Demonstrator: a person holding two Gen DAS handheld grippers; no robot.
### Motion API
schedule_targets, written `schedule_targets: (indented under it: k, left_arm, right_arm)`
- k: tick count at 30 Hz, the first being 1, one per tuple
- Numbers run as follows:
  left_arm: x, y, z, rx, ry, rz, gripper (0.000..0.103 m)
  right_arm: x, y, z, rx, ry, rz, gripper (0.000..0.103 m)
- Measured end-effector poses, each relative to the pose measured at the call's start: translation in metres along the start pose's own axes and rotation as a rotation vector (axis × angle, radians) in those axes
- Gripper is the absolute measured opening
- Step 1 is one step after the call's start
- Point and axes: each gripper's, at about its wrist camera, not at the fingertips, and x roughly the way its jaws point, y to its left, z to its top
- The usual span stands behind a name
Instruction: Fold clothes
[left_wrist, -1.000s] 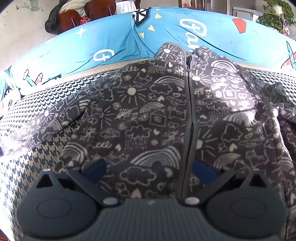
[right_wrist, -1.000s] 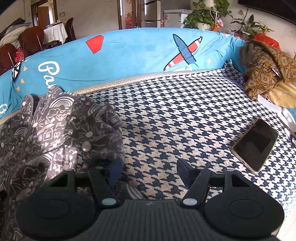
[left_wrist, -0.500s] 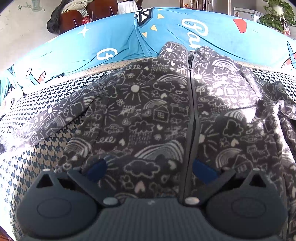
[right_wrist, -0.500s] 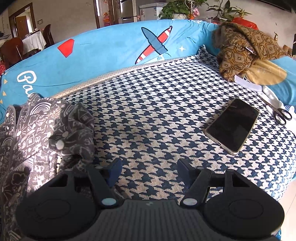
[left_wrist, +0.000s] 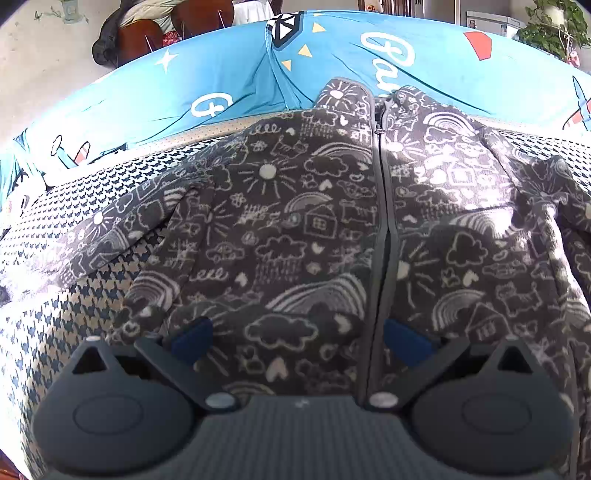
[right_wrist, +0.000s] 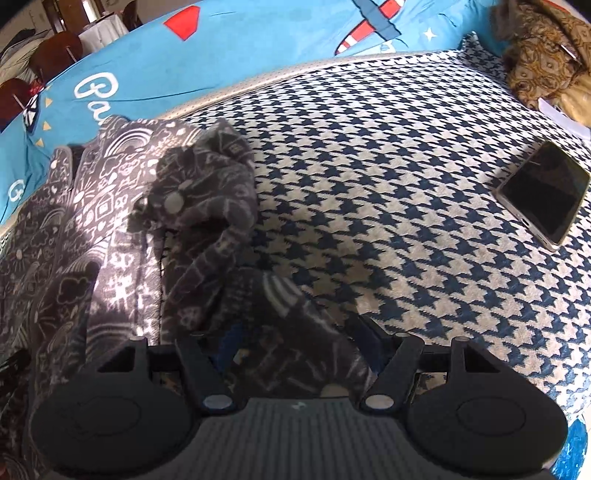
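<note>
A dark grey zip-up jacket (left_wrist: 295, 229) printed with white doodles lies front up on the houndstooth sofa seat (left_wrist: 55, 325). In the left wrist view my left gripper (left_wrist: 299, 339) stands open over the jacket's hem, with its blue pads either side of the zip's lower end. In the right wrist view the jacket's right sleeve (right_wrist: 207, 206) is bunched up at the garment's edge. My right gripper (right_wrist: 299, 347) is low over that edge, its jaws wide apart. A fold of the grey cloth (right_wrist: 295, 332) lies between the fingers and partly hides them.
A smartphone (right_wrist: 543, 195) lies face up on the seat (right_wrist: 406, 184) to the right. A brown patterned cloth (right_wrist: 543, 55) is heaped in the far right corner. The blue printed cover of the sofa back (left_wrist: 258, 74) rises behind the jacket, with chairs beyond it.
My right gripper has dropped and tipped downward onto the jacket's right edge, so cloth now lies between its fingers. The left gripper and the jacket body have stayed put.
</note>
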Motion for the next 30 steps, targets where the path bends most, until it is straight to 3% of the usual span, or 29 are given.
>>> schedule_targets:
  k: [2,5,6,9,11,14,16,18,23,30]
  left_arm:
    - [0.001,0.000,0.000,0.002,0.003,0.000,0.103]
    - [0.001,-0.002,-0.001,0.008,0.003,0.001,0.103]
    - [0.001,-0.002,-0.001,0.010,0.002,0.001,0.103]
    - [0.001,-0.004,-0.001,0.014,0.003,-0.001,0.103]
    - [0.001,-0.004,-0.001,0.015,0.000,-0.001,0.103]
    - [0.002,-0.005,-0.001,0.017,0.003,0.002,0.103]
    - [0.004,-0.006,-0.002,0.020,0.006,0.003,0.103]
    - [0.005,-0.008,-0.002,0.025,0.007,0.006,0.103]
    - [0.005,-0.010,-0.003,0.030,0.006,0.008,0.103]
    - [0.006,-0.011,-0.003,0.026,0.011,0.006,0.103]
  right_arm:
    - [0.002,0.010,-0.005,-0.054,-0.014,-0.019,0.066]
    - [0.001,0.019,-0.010,-0.105,-0.048,-0.030,0.035]
    - [-0.001,0.018,-0.010,-0.102,-0.056,-0.029,0.021]
    - [-0.011,0.013,-0.007,-0.065,-0.105,-0.032,0.013]
    - [-0.027,0.008,-0.002,-0.046,-0.212,-0.109,0.012]
    - [-0.061,0.001,0.004,-0.040,-0.470,-0.355,0.012]
    - [-0.077,-0.010,0.008,0.023,-0.580,-0.481,0.017]
    - [-0.081,-0.021,0.012,0.091,-0.575,-0.507,0.019]
    - [-0.079,-0.031,0.014,0.135,-0.535,-0.470,0.033]
    - [-0.074,-0.026,0.015,0.123,-0.509,-0.406,0.042]
